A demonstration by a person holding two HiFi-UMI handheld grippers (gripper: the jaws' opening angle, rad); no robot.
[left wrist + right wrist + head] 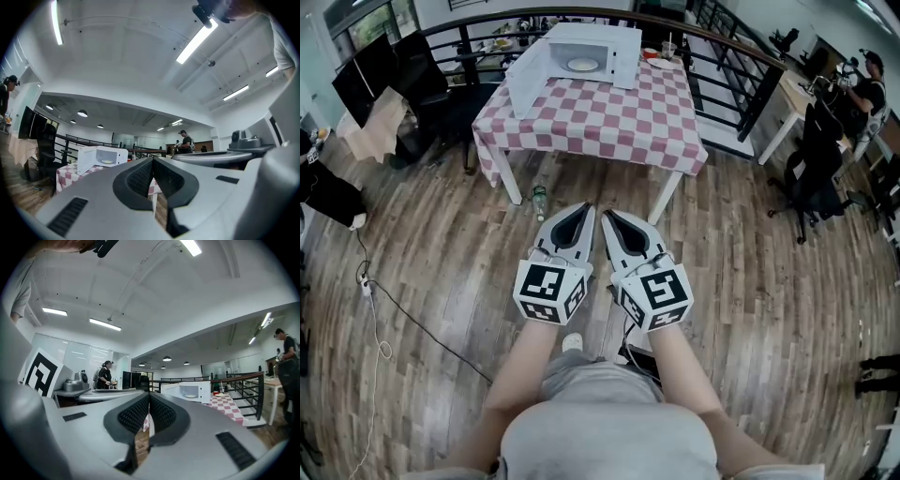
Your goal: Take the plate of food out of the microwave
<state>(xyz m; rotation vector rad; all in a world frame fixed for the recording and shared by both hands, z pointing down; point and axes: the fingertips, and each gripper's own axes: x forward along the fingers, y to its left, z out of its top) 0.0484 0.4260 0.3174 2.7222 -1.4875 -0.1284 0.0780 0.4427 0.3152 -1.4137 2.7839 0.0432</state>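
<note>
A white microwave (598, 47) stands with its door (525, 80) swung open on a red-checked table (609, 117) some way ahead. The plate of food (581, 65) sits inside the cavity. My left gripper (584, 211) and right gripper (607, 216) are held side by side over the wood floor, well short of the table, both shut with nothing in them. The left gripper view shows its jaws (153, 160) closed, with the microwave (101, 157) and plate (107, 161) far off at left. In the right gripper view the closed jaws (149, 397) lie left of the microwave (190, 391).
A bottle (539, 200) stands on the floor by the table's front leg. Office chairs (441, 94) flank the table at left, and another chair (820, 169) at right. A black railing (722, 66) runs behind. A cable (375, 300) trails across the floor at left.
</note>
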